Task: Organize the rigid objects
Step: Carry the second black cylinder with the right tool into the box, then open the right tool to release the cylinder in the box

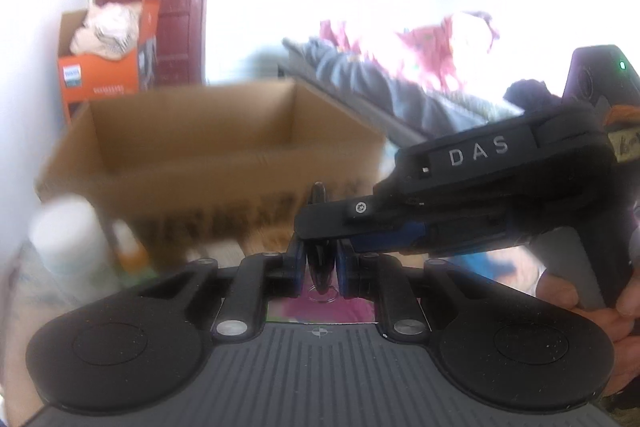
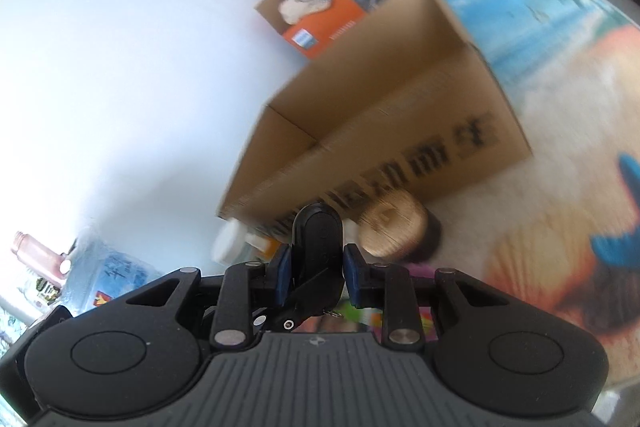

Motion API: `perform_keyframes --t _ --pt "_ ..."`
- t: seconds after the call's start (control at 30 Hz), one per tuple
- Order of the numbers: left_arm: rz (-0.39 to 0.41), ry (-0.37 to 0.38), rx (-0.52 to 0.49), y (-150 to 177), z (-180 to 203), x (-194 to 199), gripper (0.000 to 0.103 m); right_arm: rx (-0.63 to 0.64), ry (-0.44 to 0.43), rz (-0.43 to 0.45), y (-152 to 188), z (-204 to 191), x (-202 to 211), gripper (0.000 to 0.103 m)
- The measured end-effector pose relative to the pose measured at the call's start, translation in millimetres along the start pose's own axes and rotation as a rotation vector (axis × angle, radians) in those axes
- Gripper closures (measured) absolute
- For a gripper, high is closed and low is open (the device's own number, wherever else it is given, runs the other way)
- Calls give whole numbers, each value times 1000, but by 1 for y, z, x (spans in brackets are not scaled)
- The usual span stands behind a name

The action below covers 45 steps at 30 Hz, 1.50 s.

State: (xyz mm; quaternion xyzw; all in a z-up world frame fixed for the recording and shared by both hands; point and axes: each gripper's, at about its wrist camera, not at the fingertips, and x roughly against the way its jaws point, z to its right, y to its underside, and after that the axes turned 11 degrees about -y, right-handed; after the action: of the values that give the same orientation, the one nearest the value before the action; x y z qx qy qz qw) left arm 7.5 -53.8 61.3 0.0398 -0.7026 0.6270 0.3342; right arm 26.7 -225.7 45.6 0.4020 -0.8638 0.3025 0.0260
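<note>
A black key fob [image 2: 318, 247] with a small metal ring hangs in the air, gripped from two sides. My right gripper [image 2: 316, 271] is shut on its broad faces, blue pads pressing both flanks. In the left wrist view the fob [image 1: 320, 195] shows edge-on as a thin black sliver, and my left gripper [image 1: 320, 265] is shut on it. The right gripper [image 1: 320, 233] reaches in from the right, crossing just above my left fingers. An open, empty-looking cardboard box [image 1: 200, 147] [image 2: 380, 107] stands just beyond the fob.
A white bottle [image 1: 68, 227] and an orange one [image 1: 128, 247] stand left of the box. A gold-lidded jar [image 2: 394, 227] sits at its front. An orange carton [image 1: 100, 75] with cloth is by the wall, and a water jug [image 2: 104, 275] at left. A hand [image 1: 580, 303] holds the right gripper's handle.
</note>
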Motion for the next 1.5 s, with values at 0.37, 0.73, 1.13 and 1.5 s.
perform_keyframes --t 0.37,0.73,1.13,1.5 --pt "101 -110 52 -70 -48 -2 88 139 -134 -27 -69 -61 -57 73" --pt "-151 -198 116 -77 -98 -78 88 -104 -85 -264 -116 -11 -163 73" --pt "-308 -314 32 -74 -106 -117 88 -254 13 -398 -124 21 -227 72" --pt "-339 -337 -2 -75 -100 -126 85 -295 63 -438 -127 32 -253 70"
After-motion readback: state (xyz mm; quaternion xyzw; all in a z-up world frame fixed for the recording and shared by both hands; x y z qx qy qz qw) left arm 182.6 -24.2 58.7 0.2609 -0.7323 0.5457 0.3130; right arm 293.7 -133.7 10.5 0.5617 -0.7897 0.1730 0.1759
